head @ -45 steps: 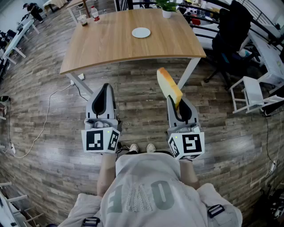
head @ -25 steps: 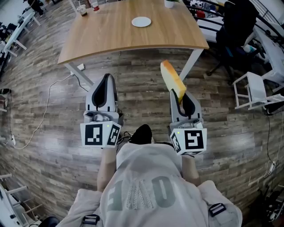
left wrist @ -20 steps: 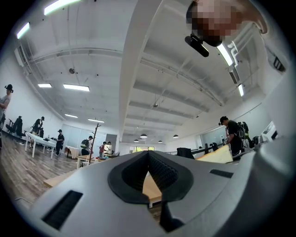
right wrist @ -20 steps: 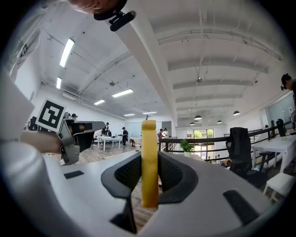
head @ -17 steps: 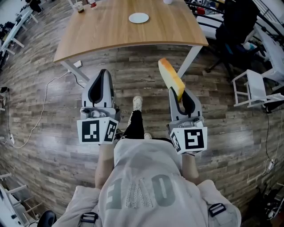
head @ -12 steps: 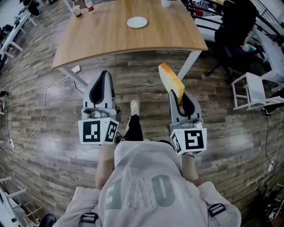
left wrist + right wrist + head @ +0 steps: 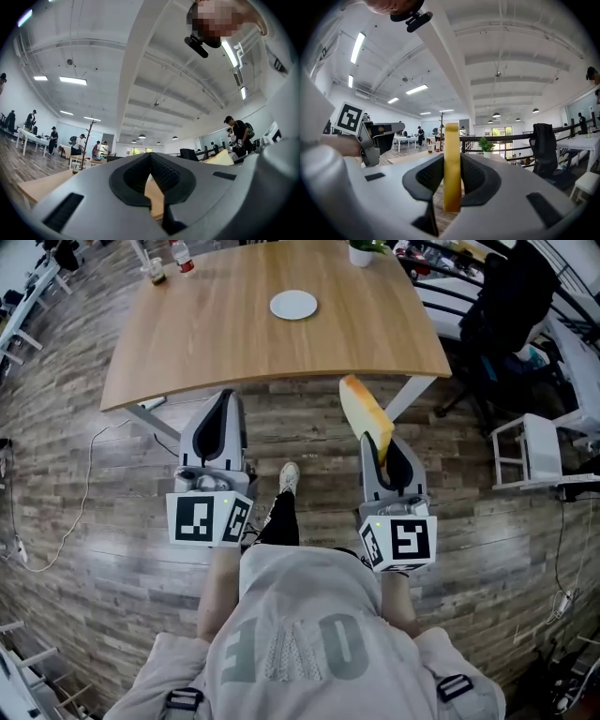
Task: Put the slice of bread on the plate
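Head view sits up top, looking steeply down over the grey left gripper (image 7: 225,401) and grey right gripper (image 7: 384,454) at the floor. Left gripper view and right gripper view ride close behind their jaws, facing roughly level. All three catch the light wooden table (image 7: 234,334).

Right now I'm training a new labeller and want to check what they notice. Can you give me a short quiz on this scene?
1. True or false: the slice of bread already lies on the plate.
2. Pick one. The right gripper is: A. open and empty; B. shut on the slice of bread; C. shut on a cup.
3. In a few words: what does the plate stand on?

Key
1. False. It is held upright above the floor, short of the table.
2. B.
3. The wooden table, near its far side.
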Demonstrator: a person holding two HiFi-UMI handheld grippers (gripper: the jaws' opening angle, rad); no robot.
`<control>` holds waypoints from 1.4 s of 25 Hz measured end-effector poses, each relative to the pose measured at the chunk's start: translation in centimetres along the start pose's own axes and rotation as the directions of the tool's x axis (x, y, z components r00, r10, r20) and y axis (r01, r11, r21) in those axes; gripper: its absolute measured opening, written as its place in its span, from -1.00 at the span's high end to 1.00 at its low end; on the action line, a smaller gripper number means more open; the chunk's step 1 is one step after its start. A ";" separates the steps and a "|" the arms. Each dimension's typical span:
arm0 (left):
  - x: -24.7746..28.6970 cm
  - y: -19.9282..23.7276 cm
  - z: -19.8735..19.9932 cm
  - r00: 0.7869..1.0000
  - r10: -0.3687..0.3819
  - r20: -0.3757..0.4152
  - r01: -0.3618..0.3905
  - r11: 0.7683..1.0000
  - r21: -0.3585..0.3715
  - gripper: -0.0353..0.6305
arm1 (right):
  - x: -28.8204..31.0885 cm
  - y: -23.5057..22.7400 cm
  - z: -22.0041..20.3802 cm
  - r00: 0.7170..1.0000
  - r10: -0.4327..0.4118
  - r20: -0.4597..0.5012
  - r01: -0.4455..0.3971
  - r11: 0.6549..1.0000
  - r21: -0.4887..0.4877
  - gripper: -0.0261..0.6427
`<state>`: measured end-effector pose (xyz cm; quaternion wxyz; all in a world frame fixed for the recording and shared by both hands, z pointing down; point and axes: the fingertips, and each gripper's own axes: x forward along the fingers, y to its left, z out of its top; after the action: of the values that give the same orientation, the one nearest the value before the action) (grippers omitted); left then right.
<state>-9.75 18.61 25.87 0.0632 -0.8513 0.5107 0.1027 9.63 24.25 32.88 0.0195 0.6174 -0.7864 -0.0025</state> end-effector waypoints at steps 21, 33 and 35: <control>22.9 16.2 -3.8 1.000 -0.025 0.001 0.025 0.999 -0.028 0.87 | 28.3 -2.8 2.7 0.995 0.038 -0.093 -0.044 0.997 -0.058 0.66; 30.6 16.3 -8.1 0.998 -0.005 -0.065 0.002 0.999 -0.047 0.87 | 35.2 -8.7 3.0 0.996 0.046 -0.080 -0.051 0.997 -0.061 0.66; 32.0 15.9 -7.9 0.999 -0.005 -0.052 0.004 1.000 -0.027 0.87 | 36.2 -9.6 3.0 0.995 0.064 -0.077 -0.068 0.996 -0.057 0.66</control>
<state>-8.26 -17.91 25.79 0.0387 -0.8556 0.5087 0.0873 10.30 -13.27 30.61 0.0678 0.5899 -0.8046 -0.0021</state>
